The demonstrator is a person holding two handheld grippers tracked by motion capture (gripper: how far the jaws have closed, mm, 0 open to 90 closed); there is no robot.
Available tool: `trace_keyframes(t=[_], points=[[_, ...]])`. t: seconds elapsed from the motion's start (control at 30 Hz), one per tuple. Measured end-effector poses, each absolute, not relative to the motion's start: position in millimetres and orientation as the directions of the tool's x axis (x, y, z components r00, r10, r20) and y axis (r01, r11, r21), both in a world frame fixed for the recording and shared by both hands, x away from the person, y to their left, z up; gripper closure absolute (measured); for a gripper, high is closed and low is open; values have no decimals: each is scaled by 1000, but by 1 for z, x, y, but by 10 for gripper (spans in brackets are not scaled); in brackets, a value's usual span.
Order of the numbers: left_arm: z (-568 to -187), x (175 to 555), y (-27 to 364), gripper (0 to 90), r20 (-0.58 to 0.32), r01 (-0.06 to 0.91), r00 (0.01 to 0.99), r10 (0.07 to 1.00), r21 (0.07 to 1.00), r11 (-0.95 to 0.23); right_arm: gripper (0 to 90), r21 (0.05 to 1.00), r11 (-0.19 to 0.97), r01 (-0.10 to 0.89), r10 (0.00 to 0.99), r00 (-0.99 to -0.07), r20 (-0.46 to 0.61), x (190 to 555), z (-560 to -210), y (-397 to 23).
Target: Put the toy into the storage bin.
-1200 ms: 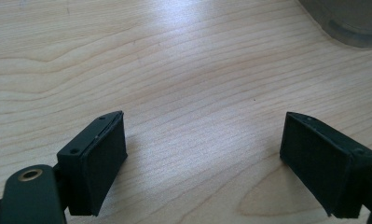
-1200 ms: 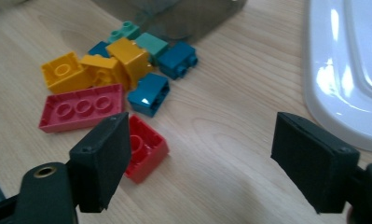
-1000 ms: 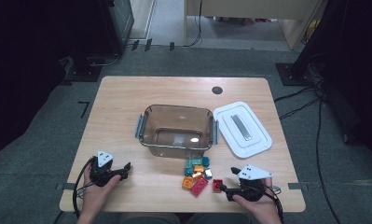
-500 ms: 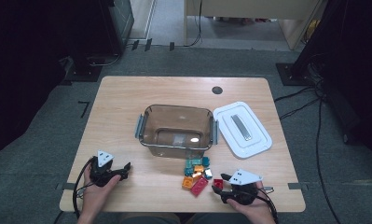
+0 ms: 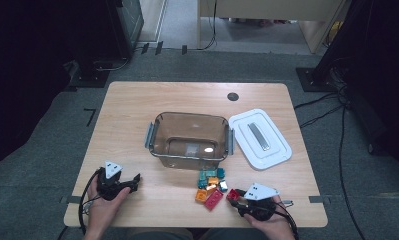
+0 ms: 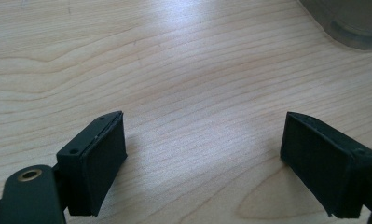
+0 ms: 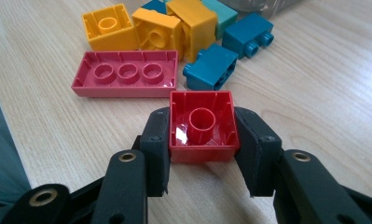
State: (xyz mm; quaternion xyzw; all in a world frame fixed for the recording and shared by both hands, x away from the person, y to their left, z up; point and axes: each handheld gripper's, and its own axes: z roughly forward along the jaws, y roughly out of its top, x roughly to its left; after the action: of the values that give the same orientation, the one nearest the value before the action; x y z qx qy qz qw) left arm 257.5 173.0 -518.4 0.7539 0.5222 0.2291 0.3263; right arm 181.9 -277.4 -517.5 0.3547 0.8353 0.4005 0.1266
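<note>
Closing right hand-held gripper now clamps square red brick — hollow underside up.

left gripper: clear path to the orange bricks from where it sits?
Probably yes. The left gripper rests with jaws wide open on the table, and only bare wood lies between it and the orange bricks. The right gripper, closing on the red brick, sits just beyond them.

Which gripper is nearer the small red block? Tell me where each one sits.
Right. The right gripper has its jaws closed on the small red block. The left gripper rests open near the table's opposite front corner, well apart.
</note>
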Motion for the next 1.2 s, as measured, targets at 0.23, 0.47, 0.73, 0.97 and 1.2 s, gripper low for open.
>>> trace_keyframes(t=[0.23, 0.47, 0.73, 0.97, 1.2], points=[[-518, 258, 173, 129, 2, 640, 347, 938, 730, -239, 598, 767, 396, 505, 710, -698, 93, 185, -514, -282], [-519, 258, 173, 128, 2, 641, 345, 939, 730, -237, 599, 765, 374, 524, 752, -654, 80, 190, -507, -291], [-519, 259, 172, 120, 2, 643, 343, 939, 729, -236, 599, 782, 326, 531, 778, -621, 97, 204, -485, -304], [-519, 259, 172, 116, 2, 644, 341, 940, 728, -235, 599, 806, 296, 512, 791, -604, 94, 221, -458, -318], [-519, 259, 172, 114, 1, 644, 339, 941, 729, -233, 599, 820, 302, 486, 781, -619, 80, 248, -429, -320]])
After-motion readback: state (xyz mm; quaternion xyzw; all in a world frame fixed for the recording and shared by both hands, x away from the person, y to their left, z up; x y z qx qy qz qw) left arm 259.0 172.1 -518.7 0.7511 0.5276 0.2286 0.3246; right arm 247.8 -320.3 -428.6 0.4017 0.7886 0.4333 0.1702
